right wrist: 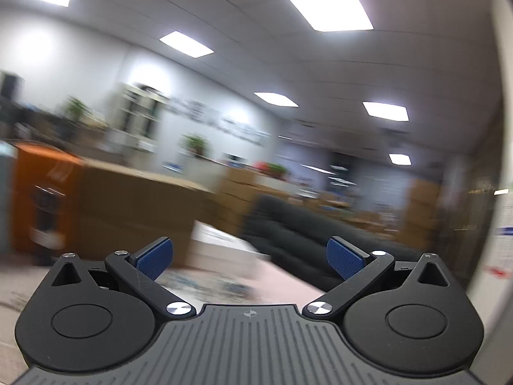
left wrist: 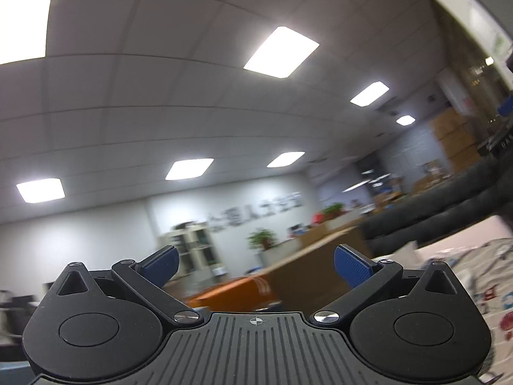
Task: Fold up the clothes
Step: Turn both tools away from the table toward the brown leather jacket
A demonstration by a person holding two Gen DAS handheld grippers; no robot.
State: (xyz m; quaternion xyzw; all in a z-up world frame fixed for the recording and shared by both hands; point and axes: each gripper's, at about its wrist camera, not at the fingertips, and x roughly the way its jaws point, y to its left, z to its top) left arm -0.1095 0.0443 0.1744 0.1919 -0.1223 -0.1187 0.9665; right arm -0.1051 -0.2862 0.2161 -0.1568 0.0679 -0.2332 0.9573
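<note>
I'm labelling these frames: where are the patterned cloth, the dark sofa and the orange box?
patterned cloth (left wrist: pixel 493 285), left wrist view, printed surface at right edge.
dark sofa (right wrist: pixel 288 224), right wrist view, seat cushion.
orange box (right wrist: pixel 45 199), right wrist view, front face.

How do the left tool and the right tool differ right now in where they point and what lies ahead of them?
The left tool tilts up, mostly at ceiling; the right tool points lower, across the room.
Printed cloth sits beside the left tool, but ahead of the right tool.
Both are open and hold nothing.

A pale pink surface (right wrist: pixel 282 272) carries a patterned cloth (right wrist: pixel 205 280), blurred beyond telling more.
</note>
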